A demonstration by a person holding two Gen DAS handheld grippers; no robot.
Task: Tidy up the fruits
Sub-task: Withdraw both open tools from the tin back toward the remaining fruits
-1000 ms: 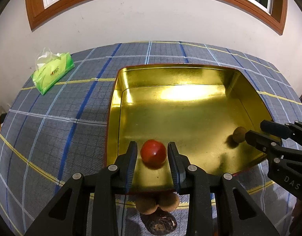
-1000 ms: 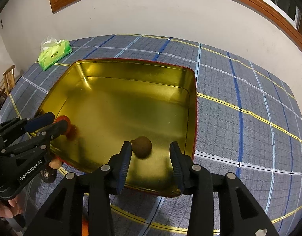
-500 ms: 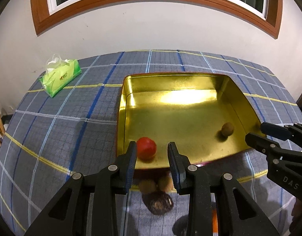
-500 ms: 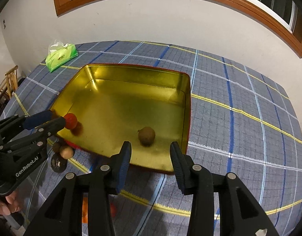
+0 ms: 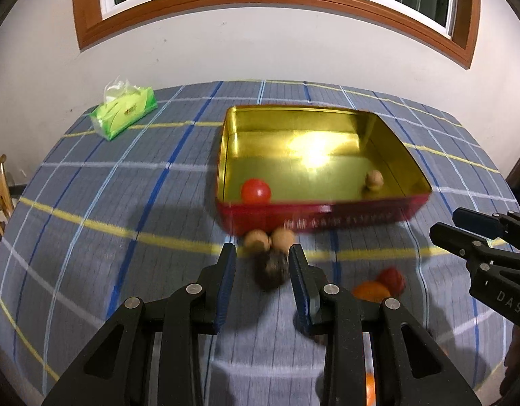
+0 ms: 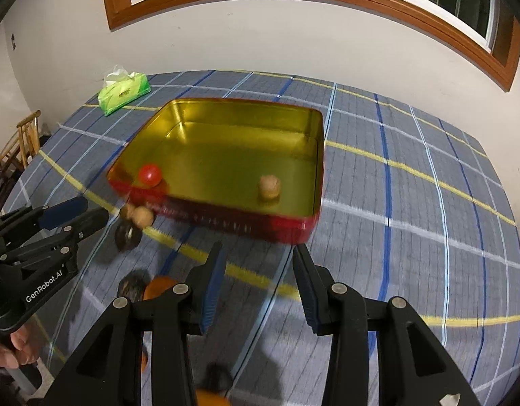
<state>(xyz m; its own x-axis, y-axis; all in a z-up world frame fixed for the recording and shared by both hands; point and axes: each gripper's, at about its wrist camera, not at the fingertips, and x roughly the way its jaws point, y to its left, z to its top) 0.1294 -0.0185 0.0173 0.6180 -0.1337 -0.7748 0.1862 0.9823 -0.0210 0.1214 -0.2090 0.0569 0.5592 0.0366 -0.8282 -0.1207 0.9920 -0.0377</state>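
Gold tin (image 6: 314, 128) holds red tomato (image 6: 149, 175) + brown fruit (image 6: 269, 186); left claw (image 5: 262, 264) & right claw (image 6: 258, 264) both wide open, empty.

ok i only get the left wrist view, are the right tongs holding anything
Observer: No. The right tongs are open with nothing between them, over bare tablecloth just short of the tin's near wall.
Operator: anything on the cloth that i can't see from here
Observer: Yes, a dark round fruit, blurred, lies right beside the orange, on its left in the right wrist view.
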